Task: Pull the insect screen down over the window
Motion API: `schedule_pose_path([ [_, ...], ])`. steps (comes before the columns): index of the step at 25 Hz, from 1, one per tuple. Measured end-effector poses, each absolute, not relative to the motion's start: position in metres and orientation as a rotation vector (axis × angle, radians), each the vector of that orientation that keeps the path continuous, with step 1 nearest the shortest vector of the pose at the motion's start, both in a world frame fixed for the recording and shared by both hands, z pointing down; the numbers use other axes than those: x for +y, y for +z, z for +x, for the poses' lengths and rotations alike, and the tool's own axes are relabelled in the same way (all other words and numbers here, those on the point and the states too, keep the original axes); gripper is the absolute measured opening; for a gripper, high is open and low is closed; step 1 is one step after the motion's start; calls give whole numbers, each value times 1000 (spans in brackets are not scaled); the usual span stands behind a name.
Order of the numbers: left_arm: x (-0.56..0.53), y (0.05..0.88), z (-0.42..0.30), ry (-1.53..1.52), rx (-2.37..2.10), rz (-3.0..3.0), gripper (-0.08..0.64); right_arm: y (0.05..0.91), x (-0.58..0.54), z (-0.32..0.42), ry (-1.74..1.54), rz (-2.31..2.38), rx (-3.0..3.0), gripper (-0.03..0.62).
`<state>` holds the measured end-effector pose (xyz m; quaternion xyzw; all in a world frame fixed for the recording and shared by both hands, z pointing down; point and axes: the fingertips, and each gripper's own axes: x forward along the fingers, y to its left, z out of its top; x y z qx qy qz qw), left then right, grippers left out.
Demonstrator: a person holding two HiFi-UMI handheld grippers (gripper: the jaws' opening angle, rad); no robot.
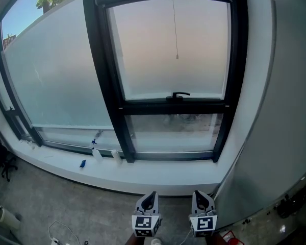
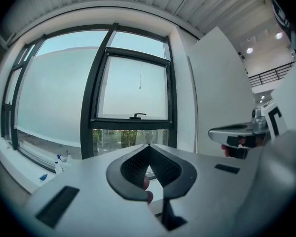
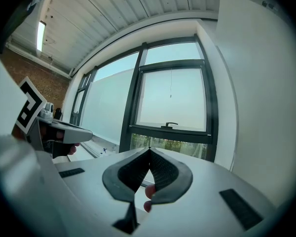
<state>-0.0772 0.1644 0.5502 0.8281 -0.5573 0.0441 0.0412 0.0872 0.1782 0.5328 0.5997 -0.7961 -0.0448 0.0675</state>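
Daylight fills a black-framed window (image 1: 176, 50) set in a white wall (image 1: 280, 111), with a wide frosted pane (image 1: 61, 75) to its left and a white sill (image 1: 158, 180) running under both. I take the handle (image 1: 181, 94) on the window's crossbar as my mark.

Above the handle a thin cord (image 1: 175, 29) hangs straight down from the top of the frame. Its end stops well short of the handle and is clear of both tools. The screen itself I cannot make out, and the glass above the handle looks uncovered. Below the handle, the low pane shows green plants outside. Down and left of the handle, two small bottles (image 1: 97, 154) stand on the sill close to the frame.

My left gripper (image 1: 152, 195) and right gripper (image 1: 200, 194) sit side by side far below the handle, on the near side of the sill and well apart from the window. In the left gripper view the jaws are pressed together tip to tip with nothing between them, and the tips line up just under the handle. The right gripper view shows the same: jaws closed on each other and empty, tips below and a little left of the handle. Each gripper's view catches the other out at its edge.
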Motion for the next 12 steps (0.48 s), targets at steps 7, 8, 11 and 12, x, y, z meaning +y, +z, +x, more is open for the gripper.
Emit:
schedule_pose_path([
  [7, 157, 549, -89, 105, -1702, 2497, 3, 537, 169, 77, -125, 1808, -2379, 3],
  [8, 155, 546, -90, 95, -1700, 2496, 3, 535, 166, 75, -128, 1809, -2380, 3],
  [11, 148, 544, -97, 107, -1708, 2499, 3, 534, 160, 71, -127, 1813, -2378, 3],
  [12, 147, 545, -99, 116, -1704, 2499, 3, 535, 159, 68, -126, 1815, -2374, 3],
])
